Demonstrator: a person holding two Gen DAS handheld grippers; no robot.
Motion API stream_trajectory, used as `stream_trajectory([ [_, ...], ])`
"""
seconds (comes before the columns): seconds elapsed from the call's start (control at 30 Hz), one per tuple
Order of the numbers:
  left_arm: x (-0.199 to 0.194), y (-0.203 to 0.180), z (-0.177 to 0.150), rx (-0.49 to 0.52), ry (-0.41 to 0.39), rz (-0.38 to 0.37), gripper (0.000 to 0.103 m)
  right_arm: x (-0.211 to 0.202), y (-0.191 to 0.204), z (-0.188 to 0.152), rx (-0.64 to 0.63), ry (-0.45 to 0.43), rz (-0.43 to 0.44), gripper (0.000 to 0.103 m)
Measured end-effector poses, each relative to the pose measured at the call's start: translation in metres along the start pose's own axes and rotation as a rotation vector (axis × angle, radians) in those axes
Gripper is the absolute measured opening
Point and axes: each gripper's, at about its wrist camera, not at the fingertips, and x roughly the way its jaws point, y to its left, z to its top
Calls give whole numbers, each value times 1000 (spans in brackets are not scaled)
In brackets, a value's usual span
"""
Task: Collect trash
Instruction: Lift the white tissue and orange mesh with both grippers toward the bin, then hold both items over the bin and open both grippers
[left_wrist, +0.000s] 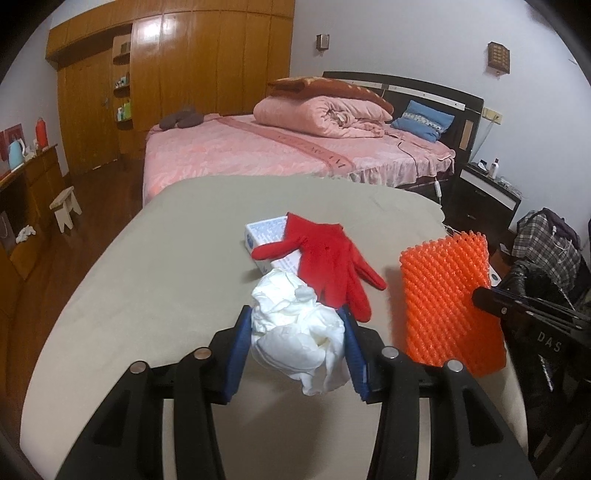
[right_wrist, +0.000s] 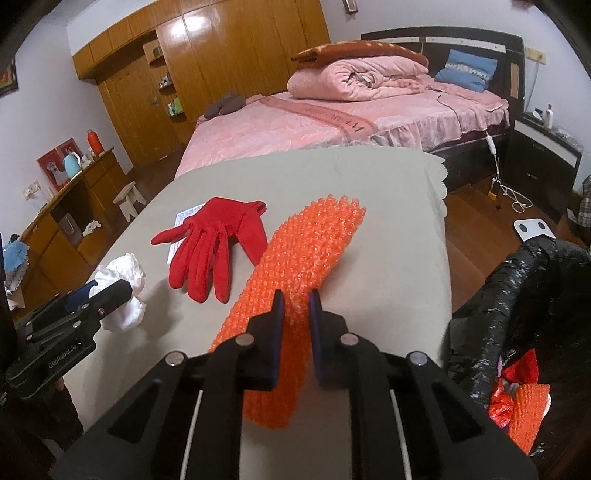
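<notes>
My left gripper (left_wrist: 295, 314) is shut on a crumpled white tissue (left_wrist: 295, 332), held just above the beige table; from the right wrist view the same gripper (right_wrist: 107, 291) and tissue (right_wrist: 125, 273) show at the left. My right gripper (right_wrist: 297, 299) is shut on an orange foam net (right_wrist: 295, 258), lifted off the table; in the left wrist view the net (left_wrist: 447, 299) hangs upright at the right. A red glove (left_wrist: 328, 266) (right_wrist: 218, 243) lies flat mid-table, partly over a small white and blue box (left_wrist: 264, 230).
A bin lined with a black bag (right_wrist: 517, 295) stands off the table's right edge, holding orange and red trash (right_wrist: 517, 402). The beige table (right_wrist: 388, 221) ends toward a pink bed (left_wrist: 258, 147). A dark nightstand (right_wrist: 543, 158) and wooden cabinets (right_wrist: 74, 206) flank the room.
</notes>
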Motion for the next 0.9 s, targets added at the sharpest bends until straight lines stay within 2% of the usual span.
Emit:
stream_trajectory([
  [0.43, -42, -35, 18, 39, -72, -49, 47, -58, -15, 8, 12, -98, -4, 13],
  [0.9, -71, -95, 39, 104, -137, -148, 47, -127, -50, 4, 30, -198, -71, 13],
])
